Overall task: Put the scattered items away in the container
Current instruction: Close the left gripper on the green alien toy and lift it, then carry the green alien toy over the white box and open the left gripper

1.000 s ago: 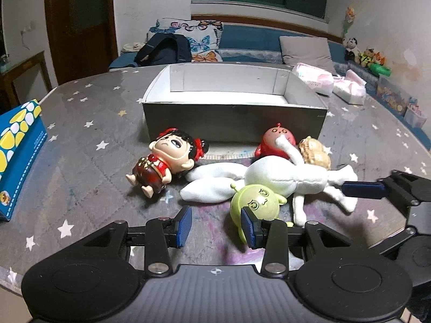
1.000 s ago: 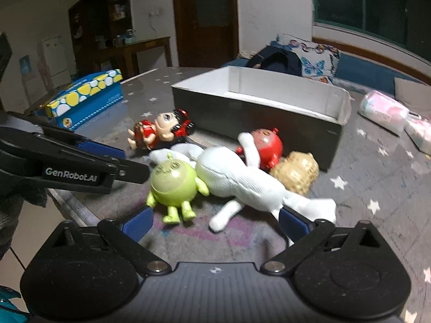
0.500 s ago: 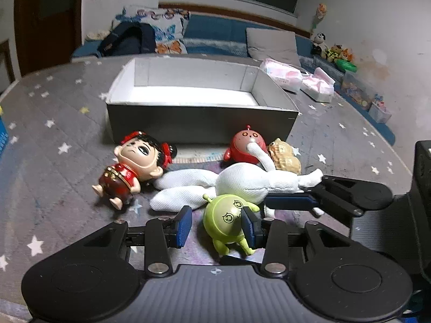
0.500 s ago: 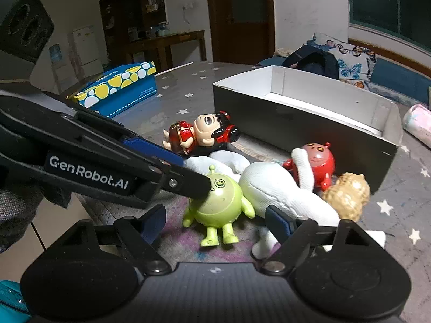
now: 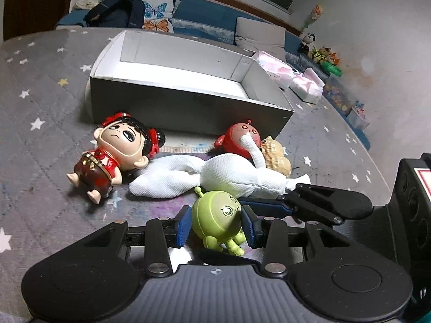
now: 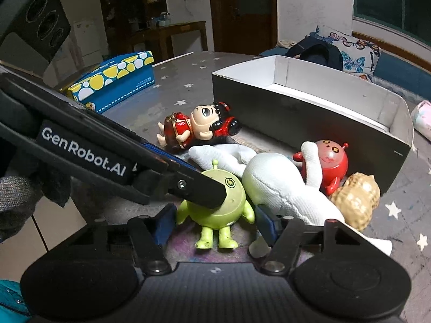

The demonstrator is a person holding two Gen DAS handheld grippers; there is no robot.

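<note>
Your left gripper (image 5: 215, 226) brackets the green toy (image 5: 218, 220) near the table's (image 5: 40, 107) front edge, blue pads beside it, contact unclear. Your right gripper (image 6: 212, 226) hangs open. The box (image 5: 188, 107) shows only white floor.

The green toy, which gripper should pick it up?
Probably the left hand-held gripper: its blue pads sit on both sides of the green toy. The right hand-held gripper also straddles it, but looser, with the plush crowding one side.
</note>
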